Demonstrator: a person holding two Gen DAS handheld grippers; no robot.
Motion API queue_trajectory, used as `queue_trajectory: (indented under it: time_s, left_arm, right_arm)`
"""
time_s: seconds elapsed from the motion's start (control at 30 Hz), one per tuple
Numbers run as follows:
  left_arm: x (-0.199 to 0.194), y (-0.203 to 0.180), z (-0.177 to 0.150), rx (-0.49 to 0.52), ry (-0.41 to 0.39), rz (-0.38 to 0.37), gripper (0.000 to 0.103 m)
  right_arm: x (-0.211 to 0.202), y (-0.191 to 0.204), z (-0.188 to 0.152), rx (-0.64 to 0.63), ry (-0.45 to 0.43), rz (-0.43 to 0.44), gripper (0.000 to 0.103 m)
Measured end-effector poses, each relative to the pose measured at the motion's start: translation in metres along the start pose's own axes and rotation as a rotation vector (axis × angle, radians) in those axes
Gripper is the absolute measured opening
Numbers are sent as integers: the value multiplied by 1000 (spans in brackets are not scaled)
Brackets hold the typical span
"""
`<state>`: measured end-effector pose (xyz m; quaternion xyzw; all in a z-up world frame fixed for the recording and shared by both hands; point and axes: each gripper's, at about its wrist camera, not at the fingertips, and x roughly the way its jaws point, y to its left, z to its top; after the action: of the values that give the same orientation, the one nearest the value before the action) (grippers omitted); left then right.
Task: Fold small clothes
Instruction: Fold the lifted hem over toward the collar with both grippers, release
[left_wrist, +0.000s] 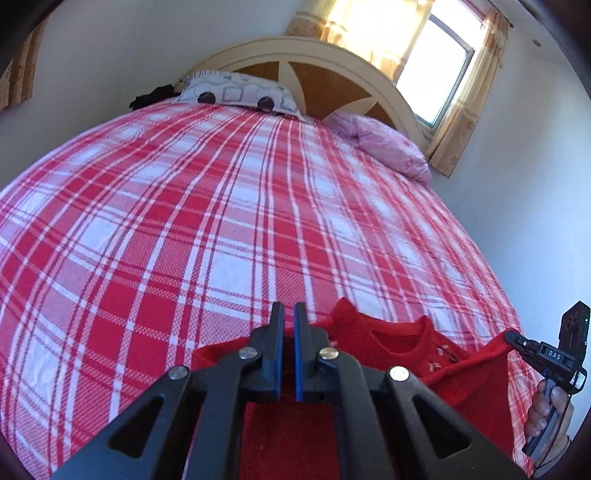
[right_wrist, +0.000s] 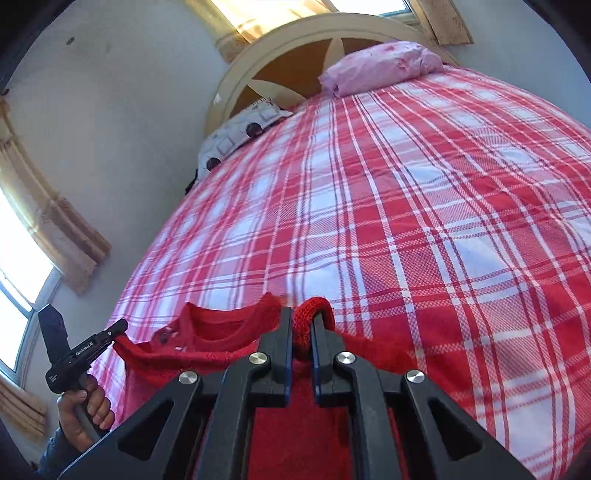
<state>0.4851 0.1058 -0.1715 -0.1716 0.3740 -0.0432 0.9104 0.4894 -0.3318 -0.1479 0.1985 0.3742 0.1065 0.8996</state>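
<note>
A small red knitted sweater (left_wrist: 406, 350) is held stretched between two hand-held grippers above the near end of a bed covered in a red and white checked bedspread (left_wrist: 221, 221). It fills the lower middle of both views, neckline facing up toward the headboard (left_wrist: 332, 66).

In the left wrist view, the left gripper (left_wrist: 289, 314) is pinched together, with red cloth passing under and between its blue-padded tips. At the lower right edge of that frame, the right gripper (left_wrist: 511, 336) clamps the sweater's far shoulder, held by a hand (left_wrist: 546, 410).

In the right wrist view, that same gripper is clamped on a thick roll of red knit, seemingly a cuff or shoulder edge. At the lower left, the other gripper nips the opposite corner.

Holding both shoulders apart likely keeps the sweater taut and flat, so it can be laid smoothly on the bedspread before folding.

At the top of both frames, a patterned white pillow (left_wrist: 236, 92) and a pink pillow (left_wrist: 384, 144) lie against the headboard, well clear. A bright curtained window (left_wrist: 436, 59) sits behind.
</note>
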Motion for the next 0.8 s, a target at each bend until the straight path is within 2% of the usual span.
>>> queue_trajectory:
  time_s: [0.27, 0.37, 0.47, 0.5, 0.53, 0.57, 0.6, 0.67, 0.77, 0.8]
  left_arm:
    - [36, 11, -6, -8, 62, 50, 4]
    - [34, 10, -5, -11, 57, 52, 4]
    - [19, 8, -3, 2, 27, 50, 6]
    - [8, 5, -3, 24, 12, 59, 11]
    - [3, 3, -2, 41, 2, 74, 15]
    - [-6, 0, -3, 62, -17, 88, 29]
    - [-18, -4, -5, 80, -45, 100, 51]
    - [-33, -11, -11, 107, -90, 91, 72]
    - [-36, -32, -26, 189, -50, 71, 73]
    - [-34, -38, -30, 214, -29, 70, 73]
  right_arm:
    - [46, -18, -2, 12, 87, -58, 7]
    - [54, -21, 0, 24, 126, -51, 8]
    - [44, -20, 3, 22, 112, -56, 13]
    - [39, -17, 2, 8, 101, -68, 28]
    - [34, -13, 2, -19, 85, -100, 53]
    - [24, -6, 1, -67, 56, -162, 62]
    - [20, -1, 1, -91, 38, -189, 66]
    - [6, 11, 0, -143, 0, -185, 66]
    - [-5, 38, -5, -214, 7, -151, 66]
    - [-4, 52, -9, -248, 35, -124, 66]
